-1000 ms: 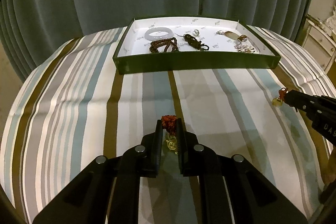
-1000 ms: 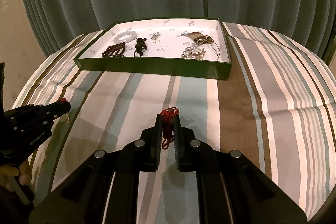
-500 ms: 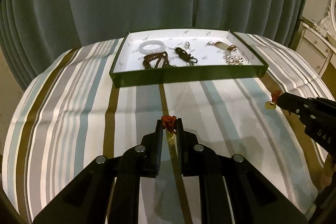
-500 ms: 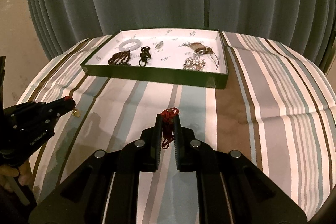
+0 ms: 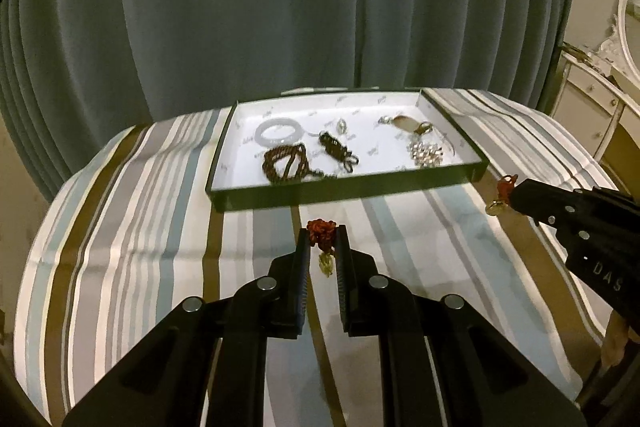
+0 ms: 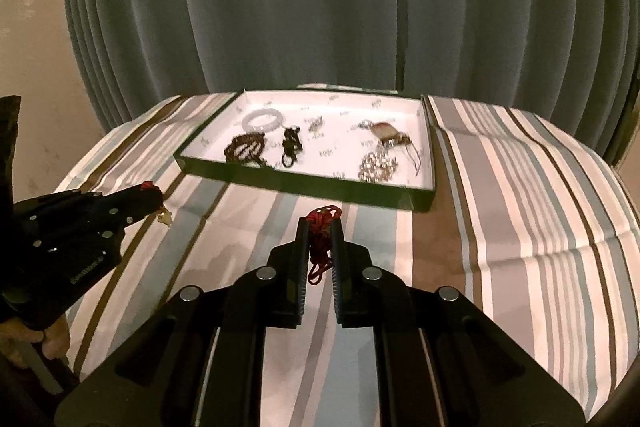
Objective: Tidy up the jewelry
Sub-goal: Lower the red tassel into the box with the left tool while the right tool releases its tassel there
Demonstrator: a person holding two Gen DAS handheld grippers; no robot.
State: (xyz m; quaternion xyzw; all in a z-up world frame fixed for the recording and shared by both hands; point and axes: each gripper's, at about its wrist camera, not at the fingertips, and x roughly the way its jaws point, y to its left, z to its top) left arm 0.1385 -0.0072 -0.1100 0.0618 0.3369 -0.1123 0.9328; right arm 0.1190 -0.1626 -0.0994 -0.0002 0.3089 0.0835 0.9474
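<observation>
While each gripper clamps a red-cord charm short of the tray [image 5: 340,189], the carry step is under way. Left gripper [image 5: 323,241] grips the knotted charm [image 5: 320,229]; right gripper [image 6: 319,233] grips the corded charm [image 6: 320,247]. Next, I judge, each must clear the near wall before release.

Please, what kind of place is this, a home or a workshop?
Probably a room in a home, perhaps a bedroom. A striped tablecloth covers the table, long grey-green curtains hang behind it, and a white ornate dresser stands at the right.

A home: curtain [image 5: 320,7], striped tablecloth [image 5: 120,227], ornate dresser [image 5: 592,107].
</observation>
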